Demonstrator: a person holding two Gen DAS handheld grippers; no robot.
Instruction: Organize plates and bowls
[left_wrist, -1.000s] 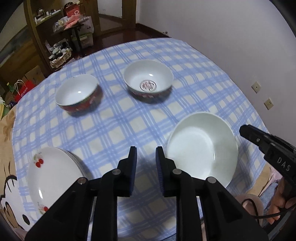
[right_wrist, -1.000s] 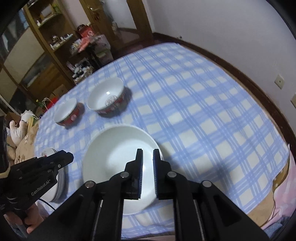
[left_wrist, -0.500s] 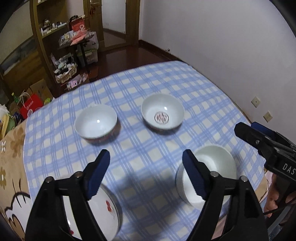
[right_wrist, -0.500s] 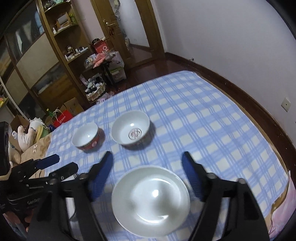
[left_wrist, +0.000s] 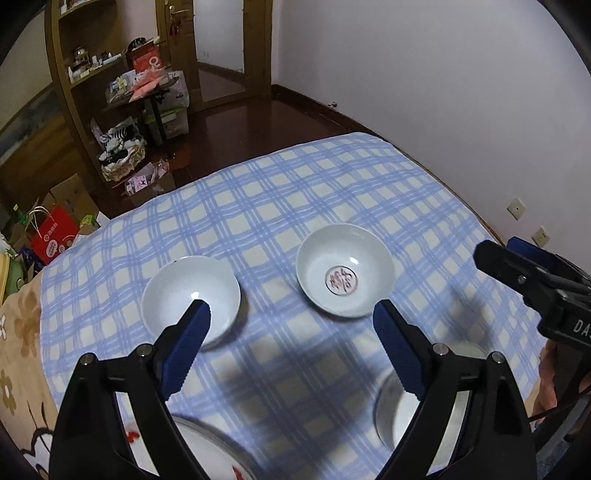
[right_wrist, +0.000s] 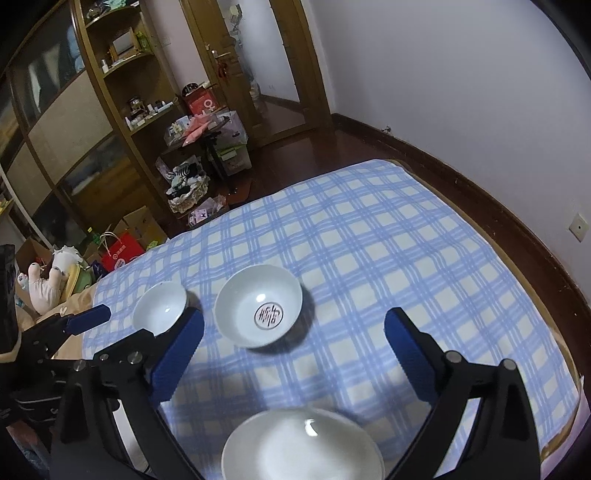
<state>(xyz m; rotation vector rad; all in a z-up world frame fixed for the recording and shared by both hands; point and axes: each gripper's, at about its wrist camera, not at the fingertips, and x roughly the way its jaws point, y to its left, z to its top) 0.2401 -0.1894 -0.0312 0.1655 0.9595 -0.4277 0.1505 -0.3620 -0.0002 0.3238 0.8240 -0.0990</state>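
Both sets of fingers now spreading from near-pinched, nothing between: left gripper (left_wrist: 291, 321), right gripper (right_wrist: 293, 332). Pulled back and up. Small bowl (left_wrist: 190, 297) behind left finger, marked bowl (right_wrist: 258, 311) ahead between fingers, white plate (right_wrist: 301, 446) below. Nothing stacked yet.

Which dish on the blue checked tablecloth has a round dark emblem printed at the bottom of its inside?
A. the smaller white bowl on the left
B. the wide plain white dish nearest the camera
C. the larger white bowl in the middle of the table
C: the larger white bowl shows a round emblem at its bottom, while the smaller white bowl and the wide plain white dish are blank inside.
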